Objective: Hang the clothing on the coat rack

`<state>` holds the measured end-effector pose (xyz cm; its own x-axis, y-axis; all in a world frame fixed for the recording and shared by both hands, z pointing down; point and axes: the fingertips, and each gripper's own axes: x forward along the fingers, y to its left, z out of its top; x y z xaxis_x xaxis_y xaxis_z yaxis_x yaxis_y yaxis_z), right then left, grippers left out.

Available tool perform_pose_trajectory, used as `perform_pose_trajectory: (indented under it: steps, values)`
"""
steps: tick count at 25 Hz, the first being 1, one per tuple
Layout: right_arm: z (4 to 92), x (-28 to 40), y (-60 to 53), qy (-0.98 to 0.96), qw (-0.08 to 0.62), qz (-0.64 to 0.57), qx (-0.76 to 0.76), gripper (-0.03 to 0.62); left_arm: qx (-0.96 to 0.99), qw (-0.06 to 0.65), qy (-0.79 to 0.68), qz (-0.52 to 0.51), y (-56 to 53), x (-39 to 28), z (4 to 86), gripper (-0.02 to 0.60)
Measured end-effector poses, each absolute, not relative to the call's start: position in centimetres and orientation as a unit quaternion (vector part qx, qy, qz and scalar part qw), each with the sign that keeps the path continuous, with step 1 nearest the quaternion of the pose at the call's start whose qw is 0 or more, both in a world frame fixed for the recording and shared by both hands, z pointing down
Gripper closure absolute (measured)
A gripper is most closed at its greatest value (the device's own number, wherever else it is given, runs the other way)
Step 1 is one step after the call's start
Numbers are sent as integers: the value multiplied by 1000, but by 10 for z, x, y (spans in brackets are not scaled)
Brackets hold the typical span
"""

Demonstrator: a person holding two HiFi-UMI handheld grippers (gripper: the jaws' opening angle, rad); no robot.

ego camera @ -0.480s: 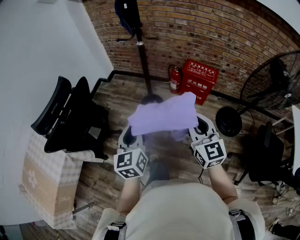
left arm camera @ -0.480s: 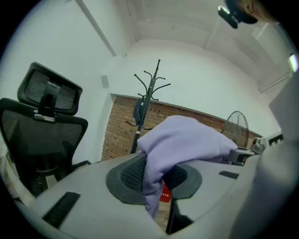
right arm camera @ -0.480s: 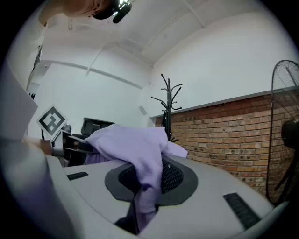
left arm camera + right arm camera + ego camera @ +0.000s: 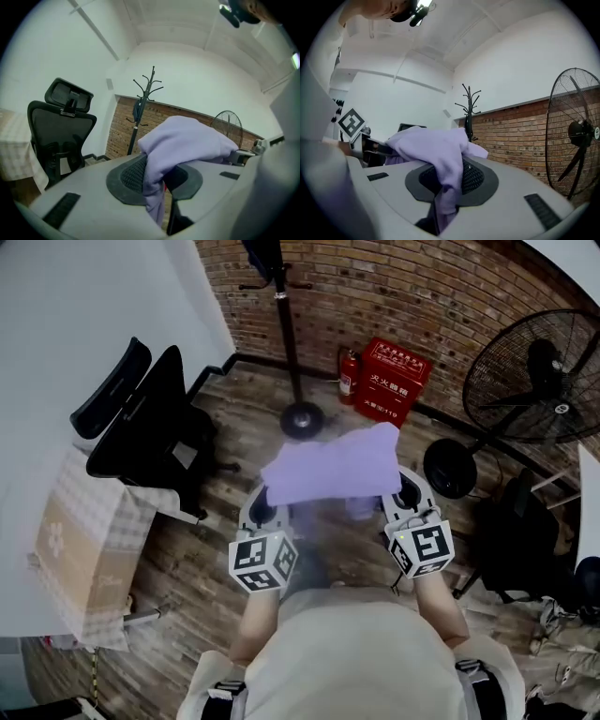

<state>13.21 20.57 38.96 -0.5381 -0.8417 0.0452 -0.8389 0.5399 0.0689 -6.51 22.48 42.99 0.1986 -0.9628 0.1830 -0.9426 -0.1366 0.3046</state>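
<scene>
Head view: the garment (image 4: 333, 470), a soft lilac knit with a matte, fleecy look, hangs spread between the left gripper (image 4: 260, 514) and right gripper (image 4: 405, 495). Each has its jaws narrowed onto a bunched edge, and cloth is squeezed between the ribbed black pads (image 4: 131, 177) (both gripper views show this). It is held wide and raised, probably to drape over a hook. The rack (image 4: 286, 334), a thin dark pole on a round base, stands ahead, well apart.

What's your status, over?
Left tongs, right tongs shut on lavender garment. Coat rack ahead, dark item hung. Office chair left, fan right; path open.
</scene>
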Motion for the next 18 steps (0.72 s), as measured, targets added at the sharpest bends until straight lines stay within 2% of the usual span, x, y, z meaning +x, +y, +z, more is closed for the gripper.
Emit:
perform_pose_trajectory:
  steps: [18]
  values:
    - [375,133,223,-889,1,-19,457,543,752,139,-644,-33,247,-64,406,511]
